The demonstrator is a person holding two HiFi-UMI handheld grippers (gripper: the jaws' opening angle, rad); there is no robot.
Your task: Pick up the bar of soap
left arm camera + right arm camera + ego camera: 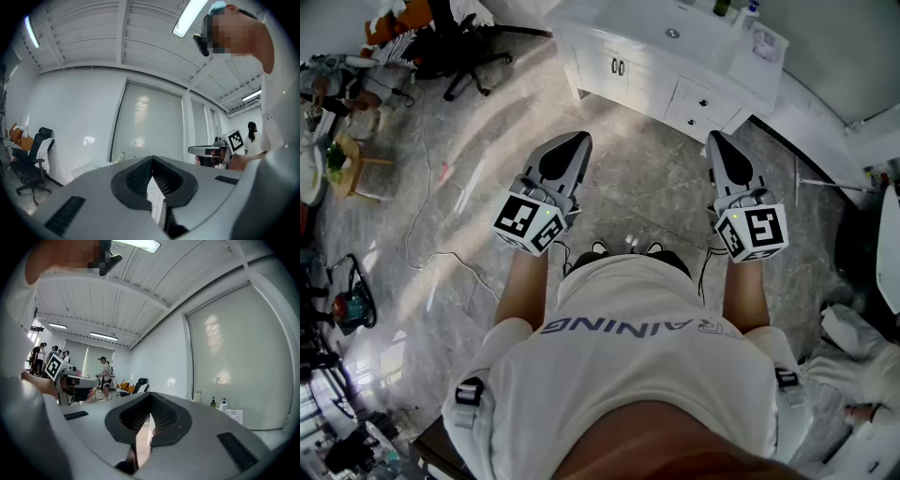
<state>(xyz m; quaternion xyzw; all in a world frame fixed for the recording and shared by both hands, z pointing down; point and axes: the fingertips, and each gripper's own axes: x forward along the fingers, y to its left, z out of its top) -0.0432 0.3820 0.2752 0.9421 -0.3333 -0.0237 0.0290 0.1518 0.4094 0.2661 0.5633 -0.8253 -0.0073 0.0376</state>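
Note:
I cannot make out a bar of soap in any view. In the head view my left gripper (581, 139) and right gripper (714, 139) are held side by side at waist height, both pointing at a white vanity cabinet (675, 84) with a sink on top. Both stand shut, tips together, nothing between them. The left gripper view looks along shut jaws (152, 159) toward a white wall. Past the shut right gripper (151, 395), two bottles (218, 404) stand on the counter beside a faucet (198, 397).
A black office chair (464, 52) and a cluttered small table (342, 155) stand at the left. A cable (422, 234) trails over the grey floor. A mop-like pole (825, 183) lies at the right. Several people (47, 355) stand far off.

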